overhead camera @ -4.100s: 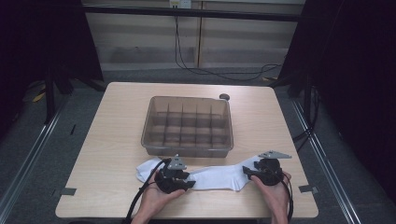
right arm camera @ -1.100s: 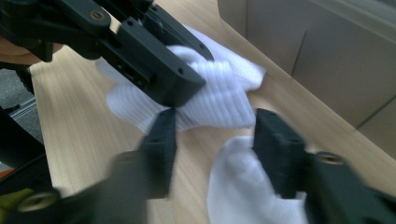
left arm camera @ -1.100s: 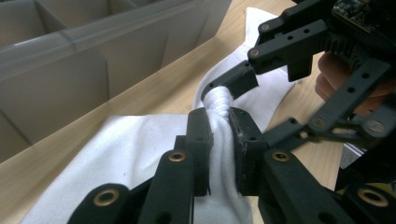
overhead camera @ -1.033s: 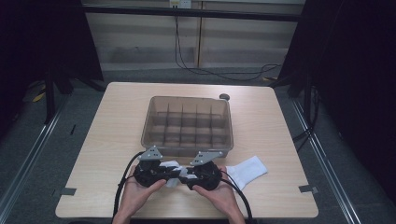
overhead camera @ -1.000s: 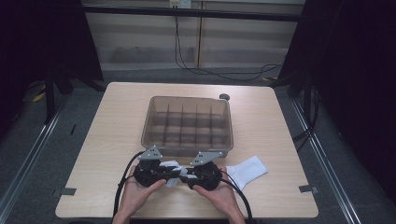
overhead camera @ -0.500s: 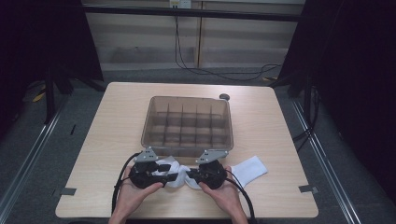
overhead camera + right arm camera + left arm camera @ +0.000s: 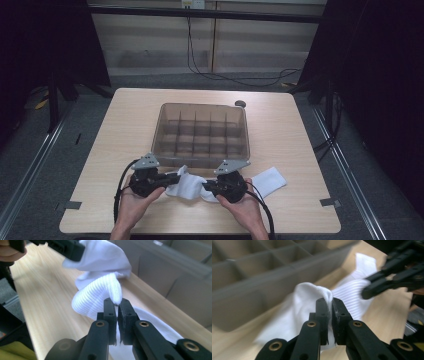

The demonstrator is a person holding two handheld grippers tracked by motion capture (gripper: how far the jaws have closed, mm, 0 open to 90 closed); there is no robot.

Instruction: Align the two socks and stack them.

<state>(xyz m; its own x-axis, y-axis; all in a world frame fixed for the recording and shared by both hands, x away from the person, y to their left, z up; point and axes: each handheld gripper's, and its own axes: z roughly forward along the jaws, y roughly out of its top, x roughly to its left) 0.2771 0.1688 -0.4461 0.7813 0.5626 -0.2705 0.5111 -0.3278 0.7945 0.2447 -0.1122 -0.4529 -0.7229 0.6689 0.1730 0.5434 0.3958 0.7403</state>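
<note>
Left gripper (image 7: 172,179): jaws together on a pinched fold of the white sock (image 7: 192,186), having just closed on it; the cloth bulges up above the tips in the left gripper view (image 7: 329,305).
Right gripper (image 7: 206,187): jaws clamped on a ribbed fold of the same sock, seen between the tips in the right gripper view (image 7: 116,306).
Sock: bunched between the two grippers, which face each other tip to tip; its far end (image 7: 268,181) lies flat on the table beyond the right gripper's outer side.
Edges: the near wall of the divided bin (image 7: 200,157) runs just ahead of both grippers; the sock's hump sits close against it. The table's (image 7: 100,150) near edge lies just behind the hands.
Open room: bare tabletop spreads out to the left gripper's outer side and, past the sock's flat end, to the right gripper's outer side; a wide strip also lies beyond the bin.
Count: two grippers, two hands, one sock, one bin, one small dark knob (image 7: 240,104) at the bin's far corner.
</note>
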